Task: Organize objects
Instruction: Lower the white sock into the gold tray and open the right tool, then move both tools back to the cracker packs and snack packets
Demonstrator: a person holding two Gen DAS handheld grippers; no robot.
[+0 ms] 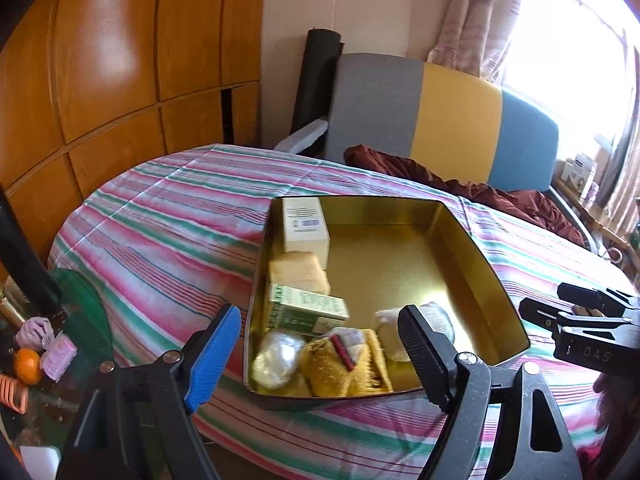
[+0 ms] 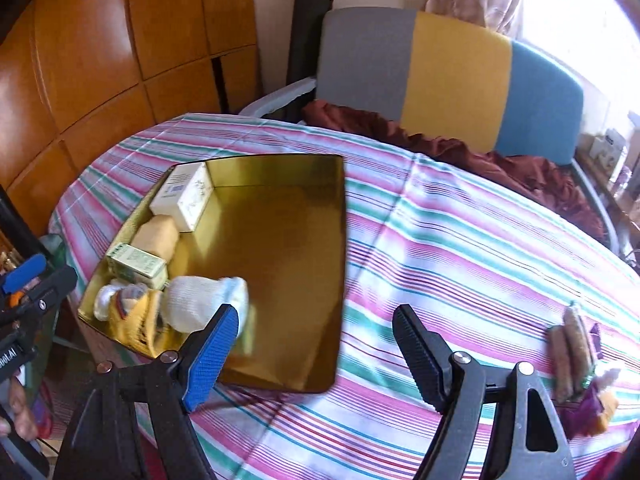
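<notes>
A gold tin box [image 1: 404, 264] [image 2: 280, 240] sits on the striped bedspread. Along its left side lie a white carton [image 1: 302, 226] [image 2: 186, 196], a tan bread-like block [image 1: 298, 270] [image 2: 156, 236], a green box [image 1: 306, 308] [image 2: 138, 264], a clear wrapped ball [image 1: 278, 358], a yellow knitted piece [image 1: 344, 364] [image 2: 138, 320] and a white sock [image 1: 436, 320] [image 2: 204, 302]. My left gripper [image 1: 320, 340] is open over the box's near end. My right gripper [image 2: 316, 344] is open and empty over the box's near right corner.
Brown sausage-like snacks and a purple wrapper [image 2: 576, 360] lie on the bedspread [image 2: 460, 248] at the right. A maroon cloth [image 1: 460, 184] lies before a grey, yellow and blue headboard [image 1: 440, 120]. A cluttered side table with an orange [image 1: 27, 366] stands left.
</notes>
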